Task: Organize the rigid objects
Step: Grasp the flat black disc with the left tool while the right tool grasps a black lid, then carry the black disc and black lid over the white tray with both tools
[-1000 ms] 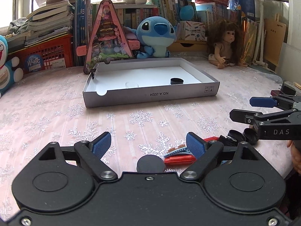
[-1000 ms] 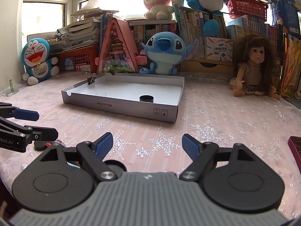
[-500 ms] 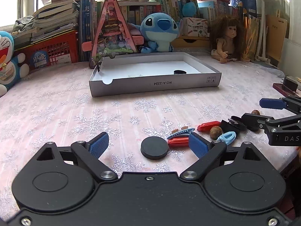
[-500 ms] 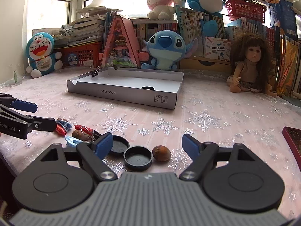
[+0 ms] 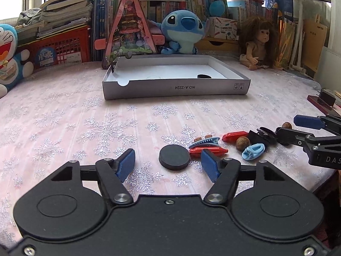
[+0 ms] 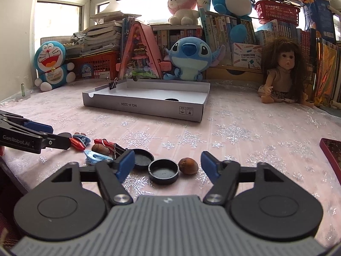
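Left gripper [image 5: 168,165] sat low over the snowflake-cloth tabletop [image 5: 64,117], jaws about half open and closing, nothing gripped. A flat black disc [image 5: 174,157] lay on the cloth between the fingers, touching neither pad. Just beyond its right finger lay a red clip [image 5: 207,151], long axis running left to right, and a blue hair clip [image 5: 204,141] lying the same way.

Right gripper [image 6: 168,166] likewise half open and closing, empty. Between its fingers an upturned black cap [image 6: 163,171] and a brown nut [image 6: 188,165], side by side. A second black cap [image 6: 141,159] lay just beside the left finger.

Grey cardboard tray [image 5: 174,89] stood well apart, farther up the tabletop, long side facing the cameras, one black round piece [image 5: 204,76] inside.
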`<state>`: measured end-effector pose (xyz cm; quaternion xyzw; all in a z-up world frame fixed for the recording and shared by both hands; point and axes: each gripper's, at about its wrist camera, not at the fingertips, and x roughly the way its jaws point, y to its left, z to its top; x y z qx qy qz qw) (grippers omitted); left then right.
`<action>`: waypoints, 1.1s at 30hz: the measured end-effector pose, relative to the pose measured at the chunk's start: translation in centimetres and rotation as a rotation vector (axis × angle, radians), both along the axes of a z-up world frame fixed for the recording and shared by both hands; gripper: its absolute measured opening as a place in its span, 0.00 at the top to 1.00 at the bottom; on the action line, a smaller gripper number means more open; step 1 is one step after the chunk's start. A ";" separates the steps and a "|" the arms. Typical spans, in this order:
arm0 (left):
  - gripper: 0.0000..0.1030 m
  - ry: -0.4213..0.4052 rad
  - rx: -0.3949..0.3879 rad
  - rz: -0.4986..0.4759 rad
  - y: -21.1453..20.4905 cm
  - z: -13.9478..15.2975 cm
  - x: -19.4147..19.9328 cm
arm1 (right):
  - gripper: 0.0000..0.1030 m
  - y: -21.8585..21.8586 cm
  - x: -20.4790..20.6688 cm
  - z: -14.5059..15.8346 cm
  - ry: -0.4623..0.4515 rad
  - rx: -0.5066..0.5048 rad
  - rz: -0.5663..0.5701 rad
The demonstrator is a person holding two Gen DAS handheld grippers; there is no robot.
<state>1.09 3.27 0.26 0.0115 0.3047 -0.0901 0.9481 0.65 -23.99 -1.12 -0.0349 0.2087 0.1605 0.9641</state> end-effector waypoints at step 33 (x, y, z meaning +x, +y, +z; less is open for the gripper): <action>0.71 -0.044 0.056 -0.013 -1.3 -0.7 -0.1 | 0.60 0.0 0.4 -0.5 0.086 -0.003 0.002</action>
